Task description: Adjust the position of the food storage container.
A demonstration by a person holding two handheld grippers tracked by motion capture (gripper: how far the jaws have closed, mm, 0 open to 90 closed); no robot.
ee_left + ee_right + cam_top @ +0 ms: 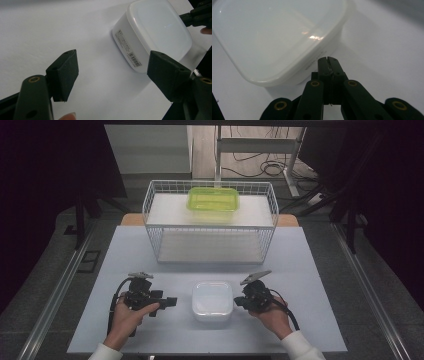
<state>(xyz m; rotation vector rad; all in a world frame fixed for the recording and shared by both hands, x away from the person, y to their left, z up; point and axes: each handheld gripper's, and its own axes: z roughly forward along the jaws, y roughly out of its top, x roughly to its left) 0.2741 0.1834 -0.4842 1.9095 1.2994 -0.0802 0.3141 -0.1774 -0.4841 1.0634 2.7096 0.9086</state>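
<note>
We see a white lidded container point(212, 301) on the table point(150, 250), our left gripper point(171, 302) beside it, jaws spread, our right gripper point(238, 301) at its opposite side, jaws pressed together, empty.

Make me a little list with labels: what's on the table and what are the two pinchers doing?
table: pale blue tabletop
near box: white lidded container, between the grippers
basket: white wire basket, farther back
on top of basket: green container
left gripper: jaws open, empty, beside the white container
right gripper: jaws shut, empty, tips at the container's side
</note>
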